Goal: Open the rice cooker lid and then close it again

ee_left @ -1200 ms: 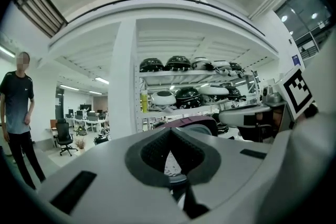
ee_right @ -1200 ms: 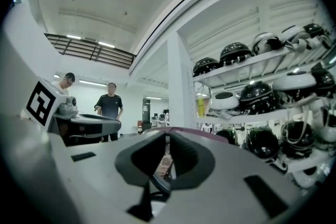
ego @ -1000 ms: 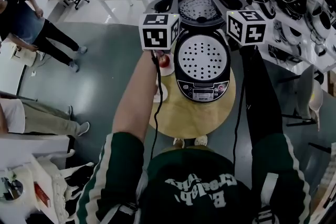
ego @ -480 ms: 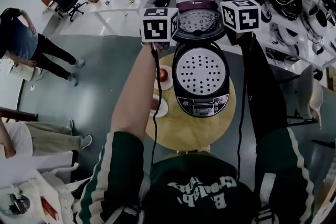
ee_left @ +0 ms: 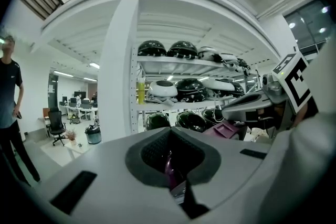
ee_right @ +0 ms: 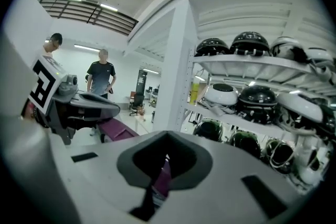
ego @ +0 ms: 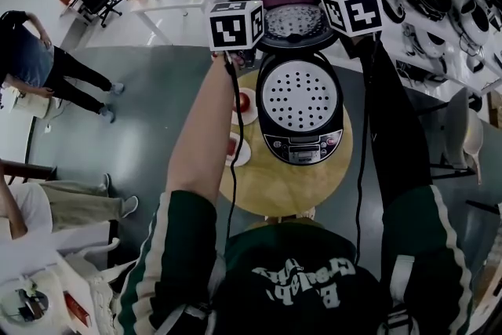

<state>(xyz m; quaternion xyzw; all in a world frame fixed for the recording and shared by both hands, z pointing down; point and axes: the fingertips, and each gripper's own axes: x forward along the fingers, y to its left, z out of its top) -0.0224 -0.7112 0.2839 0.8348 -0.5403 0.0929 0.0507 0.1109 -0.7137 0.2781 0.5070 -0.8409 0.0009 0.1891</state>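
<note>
Two arms stretch out over the round wooden table, the left forearm bare, a cable running along it. On the table's left side sit two small plates with something red on them, just beside the rice cooker. The cooker's control panel faces the person, and behind the panel the pot mouth is uncovered, showing a perforated tray.

Further back, the lid stands raised on its rear hinge, dotted inner face toward us, purple shell behind. So it's open, and closing is what's left, I'd say.

Both claws are up at that lid's top edge, one on each side. The left claw has its jaws together, nothing clamped that I can make out, just purple showing through the notch. The right claw is closed up tight too, the same purple beyond its tips. Whether either tip touches the shell, I can't tell.

How will it handle? A stiff, hinged shell, probably smooth and slick, with some weight from the inner plate. It should swing rather than lift. The top rim, farthest from the hinge, looks like the place to push, with both closed claws pressing evenly. Expect a firm press at the front to catch the latch. The risk is a lopsided shove sliding the cooker toward those plates.

Beyond it all, a white shelf rack holds rows of dark and white rounded shells.
</note>
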